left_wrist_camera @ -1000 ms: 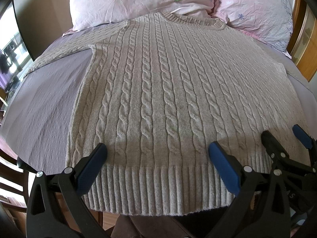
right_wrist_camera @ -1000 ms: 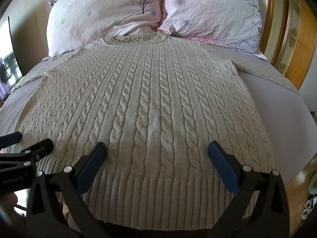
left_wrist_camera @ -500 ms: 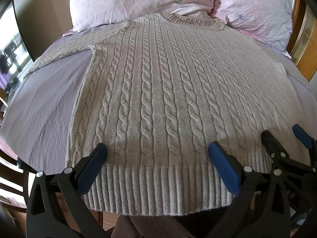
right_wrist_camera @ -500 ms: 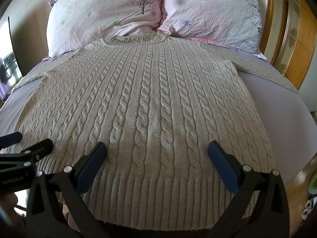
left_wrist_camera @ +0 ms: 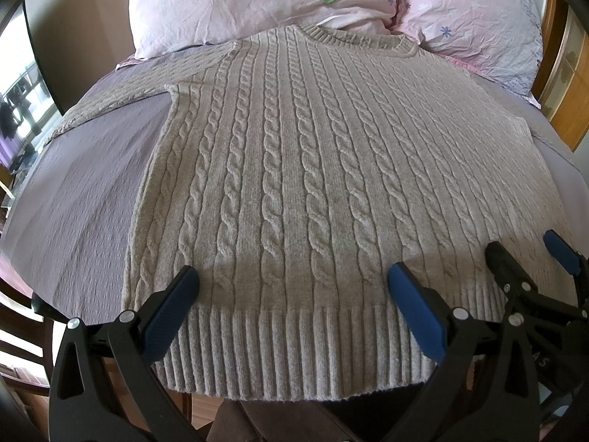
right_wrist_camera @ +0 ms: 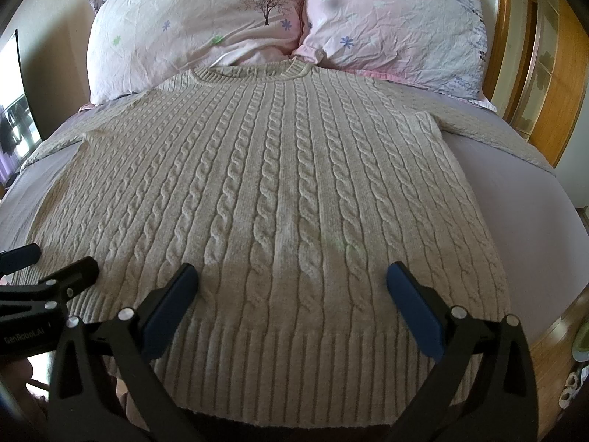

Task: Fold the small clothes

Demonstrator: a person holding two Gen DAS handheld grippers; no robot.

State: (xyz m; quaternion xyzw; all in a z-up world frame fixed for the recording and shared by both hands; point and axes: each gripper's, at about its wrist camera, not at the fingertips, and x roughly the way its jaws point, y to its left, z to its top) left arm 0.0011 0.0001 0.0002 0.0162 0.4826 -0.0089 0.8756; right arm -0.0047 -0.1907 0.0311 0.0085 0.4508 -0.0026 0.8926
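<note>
Fingers (left_wrist_camera: pixel 173 313) of both the left gripper (left_wrist_camera: pixel 291 307) and right gripper (right_wrist_camera: pixel 291 307) gape wide and empty above the hem (left_wrist_camera: pixel 294 353), likely poised to fold the flat-spread sweater (right_wrist_camera: pixel 279 184).

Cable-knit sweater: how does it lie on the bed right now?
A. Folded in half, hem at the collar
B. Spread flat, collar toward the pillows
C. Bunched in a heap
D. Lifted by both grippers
B: the cable-knit sweater lies spread flat, its collar by the pillows, and both grippers are open above the ribbed hem.
</note>
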